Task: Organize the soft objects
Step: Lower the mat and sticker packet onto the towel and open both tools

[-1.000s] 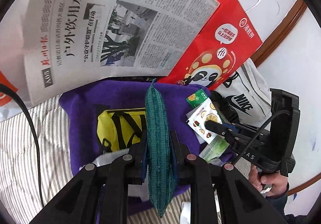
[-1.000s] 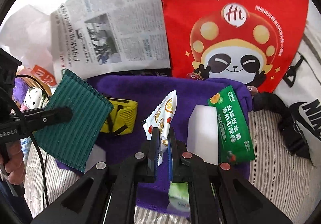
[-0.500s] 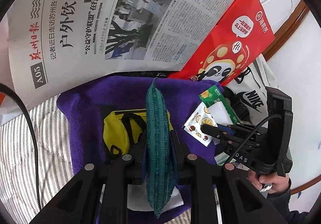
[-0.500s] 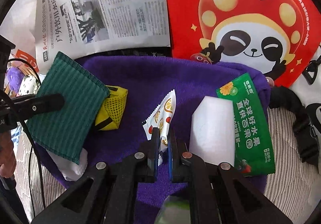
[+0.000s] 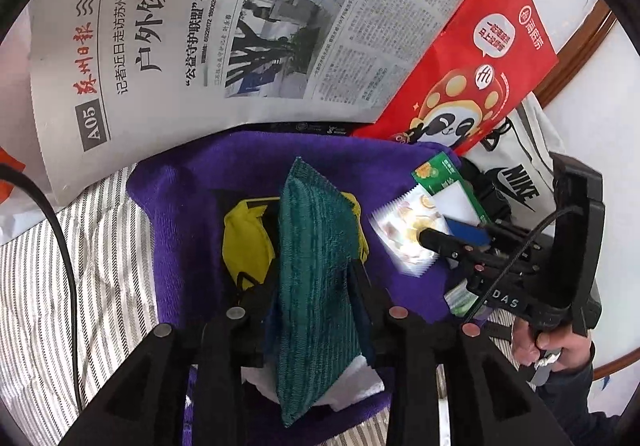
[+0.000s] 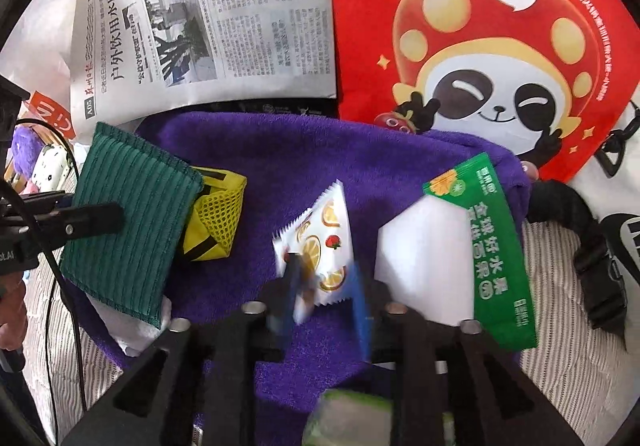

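A purple towel (image 6: 280, 158) lies spread on striped bedding. My left gripper (image 5: 316, 278) has its jaws opening around a green ribbed cloth (image 5: 316, 266), which leans over loose between the fingers above a yellow mesh pouch (image 6: 218, 214). My right gripper (image 6: 324, 274) is opening too. The fruit-print sachet (image 6: 320, 246) sits blurred between its parted blue pads, low over the towel. The right wrist view shows the left gripper (image 6: 92, 222) at the left edge, in front of the green cloth (image 6: 132, 222).
A white pad (image 6: 424, 270) and a green sachet (image 6: 492, 258) lie on the towel's right side. A newspaper (image 5: 240, 26) and a red panda bag (image 6: 480, 46) lie behind the towel. A white Nike bag (image 5: 520, 182) and black straps sit at the right. A hand (image 5: 552, 346) grips the right gripper's handle.
Both pairs of jaws have parted. The green cloth has tipped sideways between the left fingers. The fruit sachet has come loose from the right pads and blurs as it drops.
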Tool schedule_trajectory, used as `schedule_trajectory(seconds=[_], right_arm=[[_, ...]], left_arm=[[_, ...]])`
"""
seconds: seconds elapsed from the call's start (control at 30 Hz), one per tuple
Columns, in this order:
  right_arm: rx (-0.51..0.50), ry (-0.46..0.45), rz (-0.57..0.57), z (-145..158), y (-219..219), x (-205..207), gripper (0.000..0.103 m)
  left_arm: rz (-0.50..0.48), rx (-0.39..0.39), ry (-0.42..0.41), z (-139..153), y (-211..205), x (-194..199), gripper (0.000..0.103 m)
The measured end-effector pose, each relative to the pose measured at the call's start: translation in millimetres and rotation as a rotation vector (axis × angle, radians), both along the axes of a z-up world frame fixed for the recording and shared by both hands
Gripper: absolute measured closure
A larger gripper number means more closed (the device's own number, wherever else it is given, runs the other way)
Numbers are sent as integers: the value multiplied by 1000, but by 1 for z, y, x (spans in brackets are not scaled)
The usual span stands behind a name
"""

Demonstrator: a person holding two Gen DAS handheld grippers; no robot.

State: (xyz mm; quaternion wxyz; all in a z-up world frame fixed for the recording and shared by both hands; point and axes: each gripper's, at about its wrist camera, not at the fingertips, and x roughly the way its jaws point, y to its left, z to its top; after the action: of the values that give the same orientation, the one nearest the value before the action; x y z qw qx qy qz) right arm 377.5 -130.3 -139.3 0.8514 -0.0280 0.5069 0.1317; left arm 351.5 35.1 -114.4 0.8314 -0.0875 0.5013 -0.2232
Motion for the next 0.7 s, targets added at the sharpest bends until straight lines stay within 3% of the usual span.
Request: schedule_trajectory(seconds=[0.07, 0.13, 0.2, 0.33, 0.7], right_arm=[[6, -4, -3, 4, -3, 1, 60], [19, -6, -8, 8, -4, 1, 60], [19, -10, -7, 11, -5, 0, 59], [25, -14, -4, 18, -8, -6, 59], [67, -52, -33, 51, -28, -31, 55]], left_arm=[[-1, 22, 4, 0, 0, -3, 64], [10, 70, -2, 0, -1, -5, 49], [14, 127, -12, 0, -3, -7, 48], [12, 126, 4, 1, -2, -9, 48], [50, 263, 22, 11, 5, -27, 46]])
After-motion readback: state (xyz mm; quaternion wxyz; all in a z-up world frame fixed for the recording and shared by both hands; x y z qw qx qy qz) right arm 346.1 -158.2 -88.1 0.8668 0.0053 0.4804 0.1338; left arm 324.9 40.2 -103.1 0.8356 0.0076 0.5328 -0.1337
